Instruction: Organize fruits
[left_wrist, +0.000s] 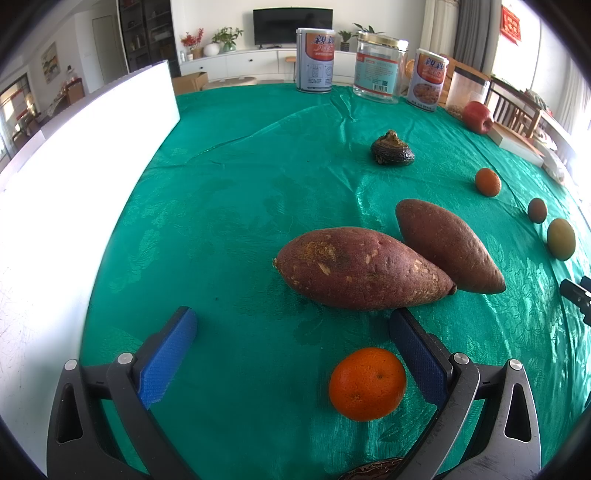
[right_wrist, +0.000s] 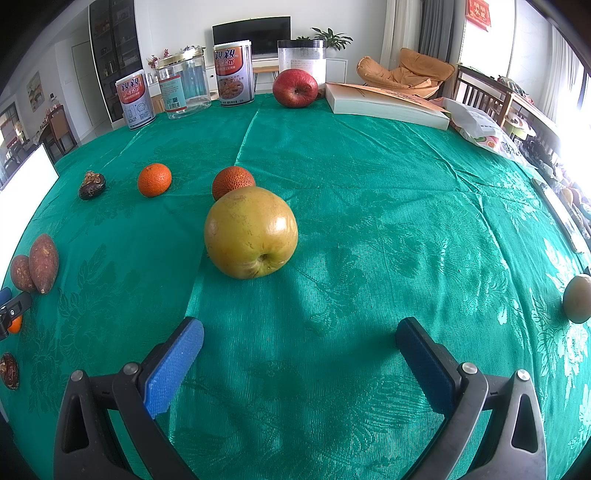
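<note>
In the left wrist view, my left gripper (left_wrist: 291, 325) is open and empty above the green cloth. An orange tangerine (left_wrist: 367, 384) lies between its fingers, close to the right finger (left_wrist: 417, 354). Two sweet potatoes (left_wrist: 364, 267) lie side by side just beyond. A dark wrinkled fruit (left_wrist: 392, 148), a second tangerine (left_wrist: 487, 181) and a red apple (left_wrist: 478, 117) lie farther off. In the right wrist view, my right gripper (right_wrist: 299, 336) is open and empty. A yellow-green pear (right_wrist: 251, 232) lies ahead of it, with a reddish-orange fruit (right_wrist: 232, 181) behind.
Two tins (right_wrist: 233, 74), a clear jar (right_wrist: 183, 88) and a plastic container (right_wrist: 302, 59) stand at the table's far edge beside a book (right_wrist: 384, 103). A white board (left_wrist: 74, 177) stands along the left. A brownish fruit (right_wrist: 578, 299) lies at the right edge.
</note>
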